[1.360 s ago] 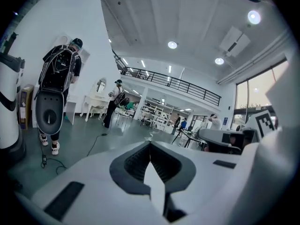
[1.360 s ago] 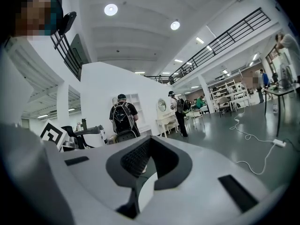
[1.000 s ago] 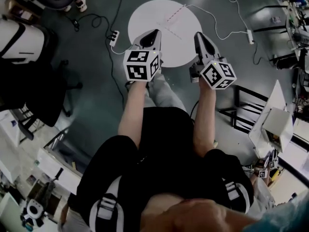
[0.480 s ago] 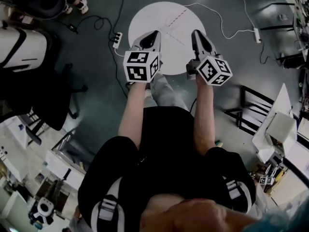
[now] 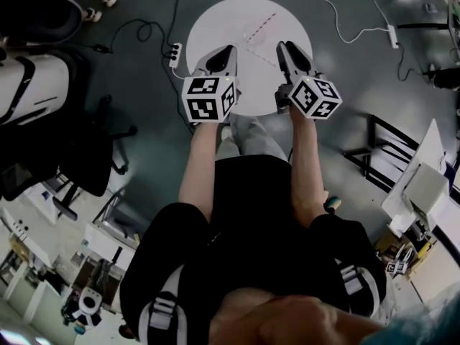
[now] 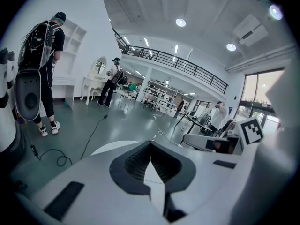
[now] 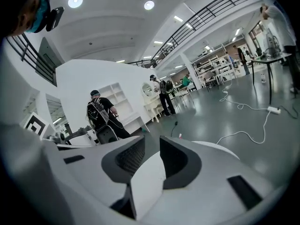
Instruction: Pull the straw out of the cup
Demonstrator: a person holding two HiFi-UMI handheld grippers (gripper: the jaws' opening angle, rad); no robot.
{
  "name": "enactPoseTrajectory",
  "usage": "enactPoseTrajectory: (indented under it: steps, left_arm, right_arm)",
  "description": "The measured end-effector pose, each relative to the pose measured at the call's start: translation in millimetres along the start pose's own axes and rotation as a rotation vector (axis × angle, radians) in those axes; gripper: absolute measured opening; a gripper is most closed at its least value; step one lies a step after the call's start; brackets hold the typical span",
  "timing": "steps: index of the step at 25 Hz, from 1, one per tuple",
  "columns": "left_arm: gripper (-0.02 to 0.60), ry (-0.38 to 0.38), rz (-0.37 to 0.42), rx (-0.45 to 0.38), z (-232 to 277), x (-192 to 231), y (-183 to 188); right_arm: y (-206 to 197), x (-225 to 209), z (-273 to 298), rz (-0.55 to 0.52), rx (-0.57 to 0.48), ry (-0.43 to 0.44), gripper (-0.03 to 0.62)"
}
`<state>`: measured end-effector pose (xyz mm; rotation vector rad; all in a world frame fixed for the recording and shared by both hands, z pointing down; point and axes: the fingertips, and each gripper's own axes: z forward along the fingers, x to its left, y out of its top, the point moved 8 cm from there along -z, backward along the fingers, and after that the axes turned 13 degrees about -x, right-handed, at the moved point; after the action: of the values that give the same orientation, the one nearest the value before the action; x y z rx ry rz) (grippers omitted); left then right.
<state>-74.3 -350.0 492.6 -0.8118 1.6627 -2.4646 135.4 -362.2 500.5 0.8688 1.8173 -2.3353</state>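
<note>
Straw (image 5: 260, 25) on table (image 5: 215, 20) | left gripper (image 5: 230, 49) closed, right gripper (image 5: 282, 47) parted | power strip (image 5: 172, 51) nearby

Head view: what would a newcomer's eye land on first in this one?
The left tool and right tool, each with a black-and-white marker cube, hang side by side over a round white table. The left's jaws are together; the right's are apart and empty. No cup shows, only a thin red-dashed streak on the table.
</note>
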Motion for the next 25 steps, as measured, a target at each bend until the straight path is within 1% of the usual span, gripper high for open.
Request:
enactPoseTrajectory:
  steps: [4, 9, 12, 17, 21, 25]
  left_arm:
    - [0.009, 0.016, 0.000, 0.033, 18, 10, -6]
    - [0.009, 0.091, -0.009, 0.053, 36, 32, -8]
    - [0.009, 0.100, -0.016, 0.080, 46, 38, -15]
    - [0.009, 0.108, -0.038, 0.134, 66, 49, -26]
    - [0.009, 0.124, -0.066, 0.146, 81, 58, -28]
    - [0.009, 0.151, -0.089, 0.151, 82, 73, -28]
  right_arm:
    - [-11, -18, 19, 0.035, 0.023, -0.018, 0.098]
    - [-31, -40, 40, 0.087, 0.051, -0.043, 0.098]
    - [-41, -53, 51, 0.112, 0.053, -0.074, 0.097]
    - [-57, -66, 74, 0.151, 0.064, -0.100, 0.098]
    - [-64, -79, 93, 0.164, 0.067, -0.100, 0.098]
    - [-73, -82, 107, 0.160, 0.089, -0.108, 0.097]
